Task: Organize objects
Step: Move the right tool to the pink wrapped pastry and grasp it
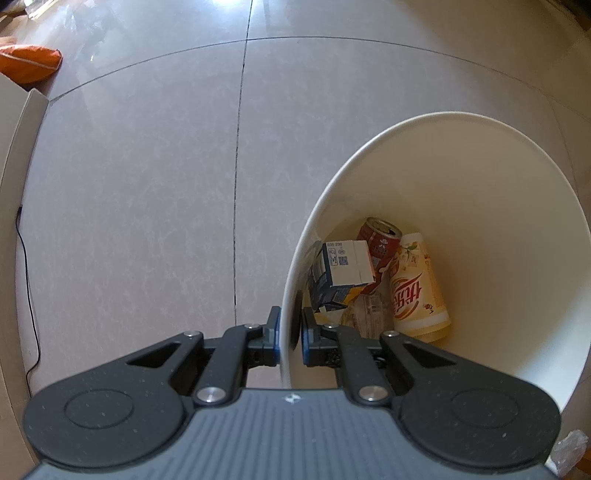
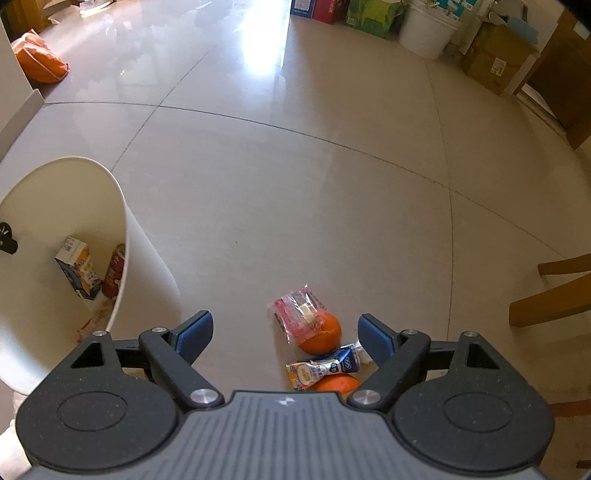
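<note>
My left gripper points straight down and is shut on the rim of a white bin, one pad on each side of the wall. Inside the bin lie a blue and white carton, a red can, a cream drink bottle and a clear wrapper. My right gripper is open above items on the floor: a pink wrapper, an orange, a blue and yellow pouch and a second orange. Nothing is between its fingers. The bin stands to its left.
An orange bag lies at the far left by a wall. Cardboard boxes and a white bucket line the far wall. Wooden chair legs stand at the right. A black cable runs along the left baseboard.
</note>
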Motion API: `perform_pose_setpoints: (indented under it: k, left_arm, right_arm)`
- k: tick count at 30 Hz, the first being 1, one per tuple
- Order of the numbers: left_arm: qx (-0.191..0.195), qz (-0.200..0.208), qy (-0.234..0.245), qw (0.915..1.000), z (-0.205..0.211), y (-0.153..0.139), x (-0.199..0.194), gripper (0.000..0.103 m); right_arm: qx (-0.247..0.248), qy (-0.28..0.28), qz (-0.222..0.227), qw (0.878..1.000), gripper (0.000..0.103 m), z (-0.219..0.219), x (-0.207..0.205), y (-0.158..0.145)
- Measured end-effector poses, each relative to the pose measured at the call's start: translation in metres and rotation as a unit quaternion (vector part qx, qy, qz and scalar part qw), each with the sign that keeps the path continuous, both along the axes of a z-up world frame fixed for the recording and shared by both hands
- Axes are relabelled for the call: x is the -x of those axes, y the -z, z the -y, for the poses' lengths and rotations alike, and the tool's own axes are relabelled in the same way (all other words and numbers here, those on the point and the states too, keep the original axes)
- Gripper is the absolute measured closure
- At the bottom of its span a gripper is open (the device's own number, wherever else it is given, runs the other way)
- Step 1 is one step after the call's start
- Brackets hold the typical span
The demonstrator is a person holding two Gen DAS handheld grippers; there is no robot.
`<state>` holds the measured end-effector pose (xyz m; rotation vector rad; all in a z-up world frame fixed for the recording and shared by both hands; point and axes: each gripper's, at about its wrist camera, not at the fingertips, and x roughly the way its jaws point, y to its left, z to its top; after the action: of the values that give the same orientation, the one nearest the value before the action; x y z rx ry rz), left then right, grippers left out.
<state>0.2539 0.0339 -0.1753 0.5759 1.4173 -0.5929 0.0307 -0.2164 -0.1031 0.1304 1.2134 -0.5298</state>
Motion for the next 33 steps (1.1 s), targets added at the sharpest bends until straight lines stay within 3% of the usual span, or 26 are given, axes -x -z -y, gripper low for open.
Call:
perform_pose_setpoints:
  k: [11, 21, 28, 33]
  left_arm:
    - [0.003, -0.005, -0.013, 0.9999, -0.003, 0.000, -0.003, 0.095]
    - [-0.003, -0.001, 0.004, 1.0000, 0.001, -0.001, 0.001, 0.095]
    - [-0.003, 0.003, 0.014, 0.9999, 0.002, 0.002, 0.004, 0.095]
    - [-0.001, 0.001, 0.010, 0.9999, 0.001, 0.003, 0.004, 0.095]
  right_arm:
    - [0.002, -0.029, -0.029, 0.999, 0.014, 0.014, 0.005, 0.052]
    - [0.026, -0.103, -0.069, 0.992, 0.011, 0.056, -0.005, 0.154]
    - [0.013, -0.186, -0.111, 0.976, 0.011, 0.063, -0.029, 0.224]
    - [0.008, -0.215, -0.138, 0.967, 0.011, 0.065, -0.044, 0.250]
